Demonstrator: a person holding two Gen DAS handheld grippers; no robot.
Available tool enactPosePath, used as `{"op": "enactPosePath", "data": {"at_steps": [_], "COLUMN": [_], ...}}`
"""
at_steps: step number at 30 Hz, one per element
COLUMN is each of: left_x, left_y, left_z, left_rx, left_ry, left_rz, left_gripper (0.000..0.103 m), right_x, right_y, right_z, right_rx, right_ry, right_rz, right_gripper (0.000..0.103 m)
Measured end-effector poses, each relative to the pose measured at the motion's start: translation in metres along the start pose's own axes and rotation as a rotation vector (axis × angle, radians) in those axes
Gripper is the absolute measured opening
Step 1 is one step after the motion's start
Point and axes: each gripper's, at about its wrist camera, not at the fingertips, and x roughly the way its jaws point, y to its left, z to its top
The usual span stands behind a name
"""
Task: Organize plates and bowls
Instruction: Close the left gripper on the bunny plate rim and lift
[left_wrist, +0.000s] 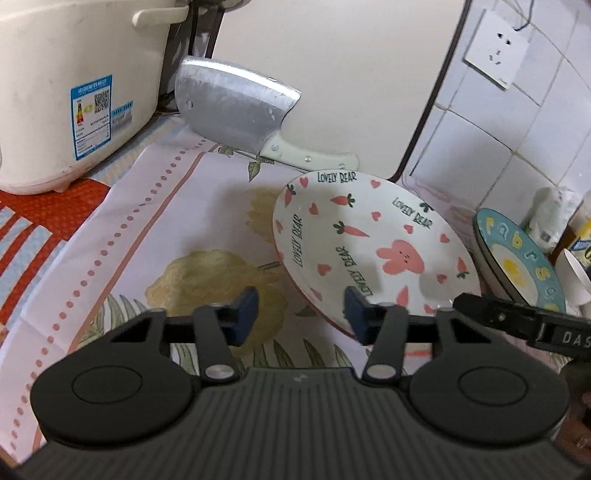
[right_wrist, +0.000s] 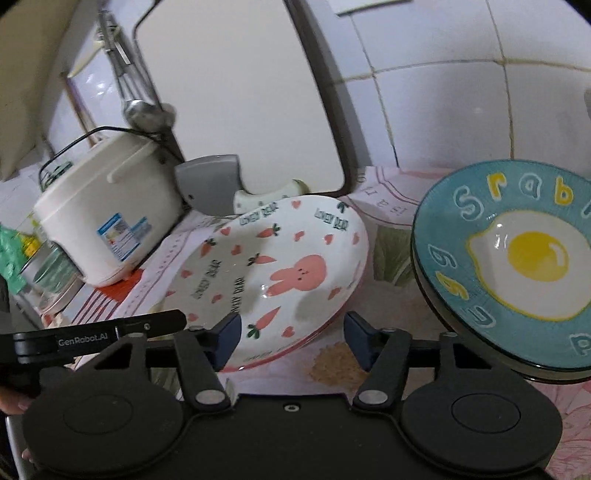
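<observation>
I see the bunny plate (left_wrist: 369, 243) tilted on the floral cloth (left_wrist: 147, 229), blue egg plate (right_wrist: 517, 258) beside it; my left gripper (left_wrist: 301, 317) gapes empty at its left rim; my right gripper (right_wrist: 291, 339) straddles its near rim, unclamped.

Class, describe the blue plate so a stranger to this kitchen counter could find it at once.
Start at the big white cutting board leaning on the tiled wall, then drop to the floral cloth below its right corner. Two plates lie there; the blue plate is the right one. Unlike the bunny plate, it shows a fried egg ringed by raised letters.
</observation>
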Motion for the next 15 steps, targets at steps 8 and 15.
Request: {"op": "enactPosePath", "data": {"at_steps": [8,15], "left_x": [0.014,0.019], "left_y": [0.000,-0.001], "left_z": [0.000,-0.001], "left_rx": [-0.028,-0.042], "left_ry": [0.005,-0.003], "left_rz": [-0.012,-0.016], "left_gripper": [0.026,0.024], "right_x": [0.016,0.020], "right_y": [-0.007,-0.011], "right_z": [0.000,0.001], "right_rx": [0.054,0.046], "right_ry": [-0.002,-0.003], "right_rz": [-0.039,-0.056], "right_gripper": [0.039,0.030]}}
